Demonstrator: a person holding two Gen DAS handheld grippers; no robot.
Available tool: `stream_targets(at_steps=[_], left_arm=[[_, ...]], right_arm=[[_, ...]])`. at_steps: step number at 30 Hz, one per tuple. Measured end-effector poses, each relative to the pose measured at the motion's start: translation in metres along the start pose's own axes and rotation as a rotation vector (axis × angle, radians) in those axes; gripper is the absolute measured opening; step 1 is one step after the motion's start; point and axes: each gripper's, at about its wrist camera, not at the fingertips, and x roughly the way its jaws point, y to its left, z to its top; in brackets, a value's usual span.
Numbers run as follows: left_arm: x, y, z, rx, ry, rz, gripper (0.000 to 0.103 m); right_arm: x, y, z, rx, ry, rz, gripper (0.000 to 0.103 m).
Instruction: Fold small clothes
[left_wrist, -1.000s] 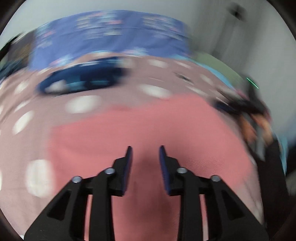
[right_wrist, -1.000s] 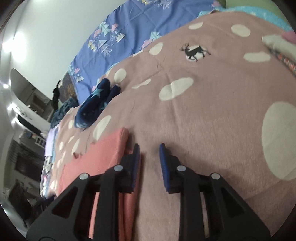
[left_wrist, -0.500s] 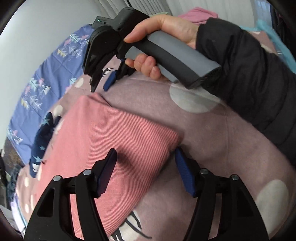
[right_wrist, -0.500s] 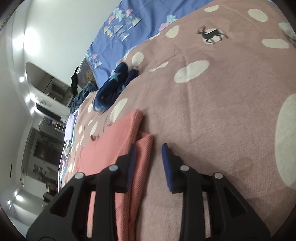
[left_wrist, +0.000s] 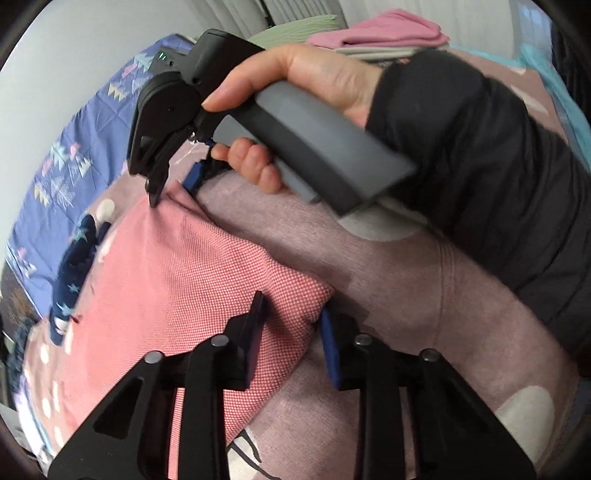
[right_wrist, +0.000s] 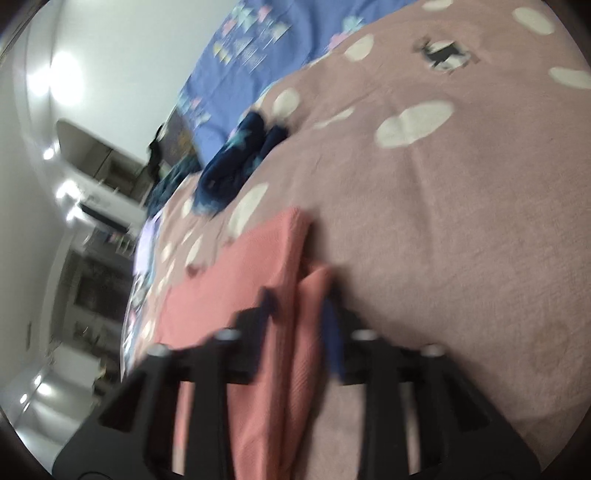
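Two claws were at work on one folded pink garment (left_wrist: 177, 280), which lay on a mauve blanket (left_wrist: 388, 295) with pale spots covering the bed. Furthest left in the left wrist view, a dark blue star-patterned garment (left_wrist: 74, 273) sat bunched on the blanket just beyond the pink one, with a blue patterned sheet (left_wrist: 66, 162) behind it. The left claw (left_wrist: 291, 325) stood spread, its fingers straddling the near corner of the pink garment without visibly clamping it. Further right and higher, the right claw (left_wrist: 173, 184), held by a hand (left_wrist: 306, 92) in a black sleeve, met the far corner of the garment; whether it pinched the cloth could not be told from that view. A stack of pink folded clothes (left_wrist: 388, 33) lay at the top right. The right wrist view was blurred: the right claw (right_wrist: 299, 325) had a fold of the pink garment (right_wrist: 240, 295) lying between its parted fingers, firm grip undetermined.
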Motion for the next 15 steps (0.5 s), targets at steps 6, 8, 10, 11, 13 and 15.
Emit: stream_targets(at_steps=[6, 8, 10, 11, 13, 15], left_arm=[[-0.019, 0.024, 0.001, -0.176, -0.07, -0.161, 0.005], [-0.023, 0.026, 0.003, -0.182, -0.081, -0.175, 0.005], [-0.016, 0.024, 0.002, -0.174, -0.063, -0.178, 0.005], [-0.01, 0.021, 0.0, -0.17, -0.046, -0.177, 0.005], [-0.002, 0.019, -0.001, -0.155, -0.039, -0.164, 0.005], [-0.002, 0.019, 0.001, -0.157, -0.045, -0.16, 0.005]], right_arm=[[-0.029, 0.013, 0.0, 0.007, -0.117, 0.187, 0.006], [-0.032, 0.018, 0.001, -0.035, -0.143, 0.113, 0.003], [-0.019, 0.007, 0.004, -0.024, -0.142, -0.052, 0.003], [-0.011, -0.004, 0.004, 0.014, -0.114, -0.064, 0.003], [-0.009, -0.017, 0.006, 0.075, -0.087, 0.001, 0.003], [-0.018, -0.013, 0.008, 0.059, -0.095, 0.03, 0.006]])
